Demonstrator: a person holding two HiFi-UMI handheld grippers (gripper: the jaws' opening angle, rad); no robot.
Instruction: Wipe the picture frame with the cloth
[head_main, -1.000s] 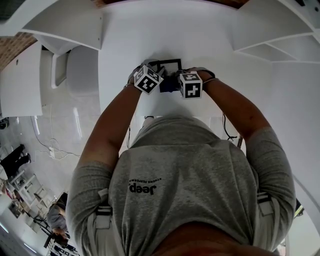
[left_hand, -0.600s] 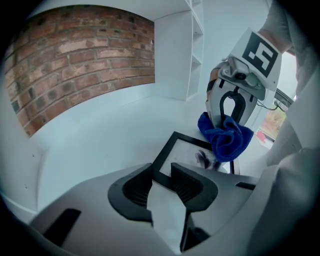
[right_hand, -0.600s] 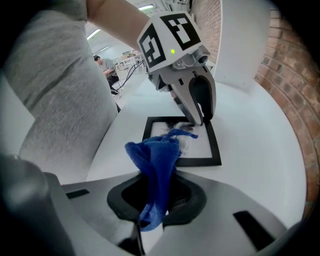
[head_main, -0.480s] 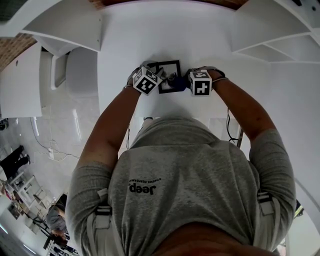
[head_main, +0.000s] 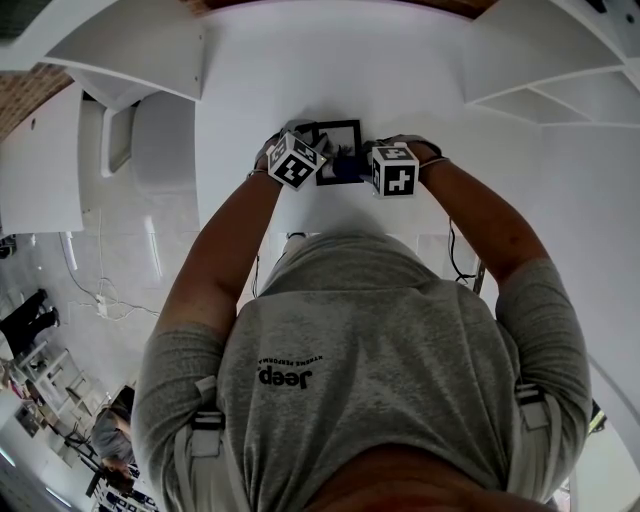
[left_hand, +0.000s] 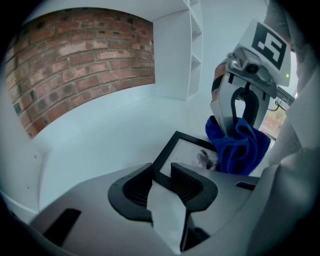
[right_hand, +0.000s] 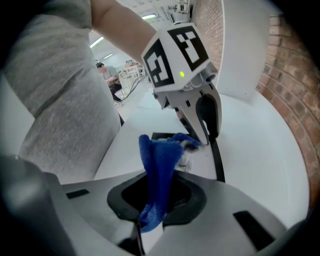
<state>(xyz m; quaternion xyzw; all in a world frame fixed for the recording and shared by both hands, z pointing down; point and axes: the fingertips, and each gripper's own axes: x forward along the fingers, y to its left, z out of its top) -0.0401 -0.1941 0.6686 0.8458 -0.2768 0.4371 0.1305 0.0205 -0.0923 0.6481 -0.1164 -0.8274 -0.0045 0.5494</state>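
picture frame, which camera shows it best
The left gripper view: it shows the picture frame close, with its black border, smudged glass and a corner held in the left gripper. The right gripper view shows only bits of border past the blue cloth; the head view shows it small and partly covered.

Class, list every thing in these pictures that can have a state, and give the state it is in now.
picture frame: face up on the white table, smudge on its glass.
cloth: bunched, resting on the frame's glass.
left hand-held gripper: shut on the picture frame's edge.
right hand-held gripper: shut on the cloth.
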